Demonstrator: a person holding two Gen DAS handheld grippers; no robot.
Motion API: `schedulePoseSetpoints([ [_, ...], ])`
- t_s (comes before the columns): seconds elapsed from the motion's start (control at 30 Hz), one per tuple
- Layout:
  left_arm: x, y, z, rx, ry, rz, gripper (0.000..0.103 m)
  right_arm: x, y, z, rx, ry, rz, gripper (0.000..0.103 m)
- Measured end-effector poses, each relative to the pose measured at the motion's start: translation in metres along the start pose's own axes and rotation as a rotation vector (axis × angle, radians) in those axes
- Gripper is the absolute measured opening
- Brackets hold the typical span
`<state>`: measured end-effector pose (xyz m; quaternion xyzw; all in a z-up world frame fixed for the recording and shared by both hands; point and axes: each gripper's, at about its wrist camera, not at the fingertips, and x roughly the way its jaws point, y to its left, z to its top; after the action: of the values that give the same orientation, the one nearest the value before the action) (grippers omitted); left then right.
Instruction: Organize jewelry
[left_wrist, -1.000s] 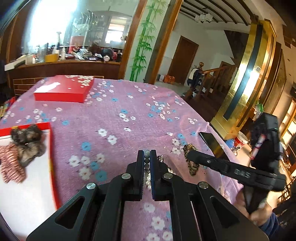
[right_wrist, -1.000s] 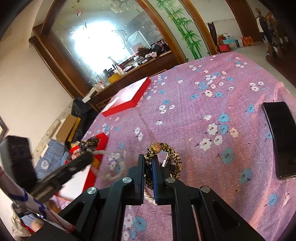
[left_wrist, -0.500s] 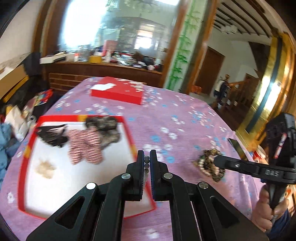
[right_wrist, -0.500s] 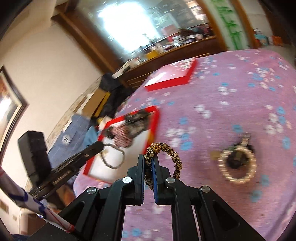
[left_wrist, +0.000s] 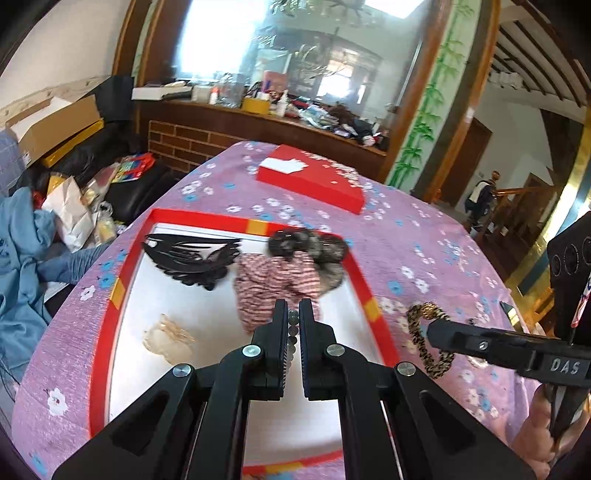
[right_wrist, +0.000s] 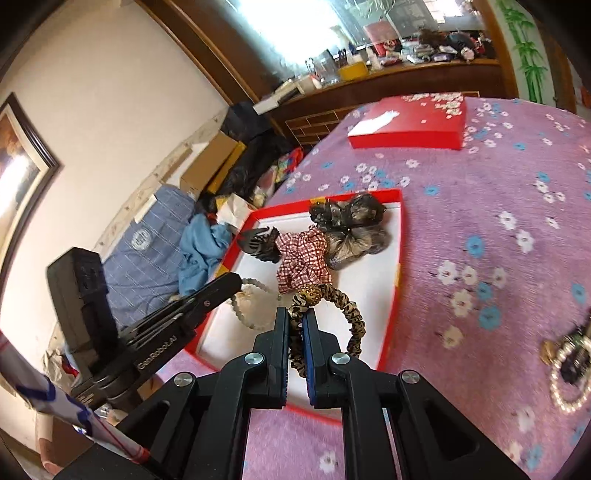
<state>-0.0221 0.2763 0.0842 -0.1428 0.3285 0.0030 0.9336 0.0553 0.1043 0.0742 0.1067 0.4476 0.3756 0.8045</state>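
Left gripper (left_wrist: 292, 325) was pinched nearly closed on a grey bead bracelet (right_wrist: 246, 306); the strand hung below the tips over the white floor of the red-rimmed tray (left_wrist: 364, 280); right gripper (right_wrist: 294, 325) was clamped on a leopard-print scrunchie (right_wrist: 345, 314) with a gold bead at the top, loop dangling just over the tray's near right part.

Already in the tray: black hair claw (left_wrist: 192, 258), red-checked scrunchie (left_wrist: 275, 280), dark scrunchie (left_wrist: 314, 247), pale translucent clip (left_wrist: 168, 338); a pearl bracelet (right_wrist: 569, 373) lay out on the floral tablecloth (right_wrist: 498, 221), well apart from the tray.

Judgement: the step was dropping both pieces in; best to lower each over bare white floor, clear of the rim and the pile, keep the two grippers apart so the loops don't tangle, then open.

Hard to tell: most of the bead strand was hidden behind the left fingers in its own view; the dark item inside the pearl loop was blurred; the tray's near edge was cut off by the gripper bodies.
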Motion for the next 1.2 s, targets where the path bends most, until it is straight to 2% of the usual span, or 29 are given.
schedulePoseSetpoints([
  [0.13, 0.018, 0.016, 0.001, -0.018, 0.021, 0.063, 0.005, 0.029, -0.004, 0.010, 0.003, 0.037, -0.025, 0.009],
  [0.43, 0.044, 0.039, 0.004, -0.069, 0.051, 0.097, 0.005, 0.071, -0.014, 0.022, -0.004, 0.076, -0.125, 0.010],
  [0.87, 0.056, 0.049, 0.004, -0.099, 0.069, 0.110, 0.006, 0.087, -0.023, 0.023, 0.016, 0.114, -0.104, 0.011],
  [0.9, 0.055, 0.049, 0.004, -0.099, 0.065, 0.110, 0.011, 0.087, -0.023, 0.023, 0.015, 0.115, -0.101, 0.012],
  [0.93, 0.055, 0.048, 0.004, -0.097, 0.062, 0.111, 0.021, 0.085, -0.022, 0.023, 0.014, 0.115, -0.095, 0.014],
  [1.0, 0.051, 0.046, 0.004, -0.089, 0.046, 0.121, 0.030, 0.080, -0.020, 0.022, 0.012, 0.108, -0.090, 0.018],
  [1.1, 0.045, 0.042, 0.005, -0.079, 0.031, 0.127, 0.030, 0.070, -0.016, 0.023, 0.004, 0.091, -0.084, 0.026],
  [1.2, 0.038, 0.037, 0.007, -0.070, 0.023, 0.129, 0.030, 0.058, -0.011, 0.023, -0.009, 0.068, -0.078, 0.026],
])
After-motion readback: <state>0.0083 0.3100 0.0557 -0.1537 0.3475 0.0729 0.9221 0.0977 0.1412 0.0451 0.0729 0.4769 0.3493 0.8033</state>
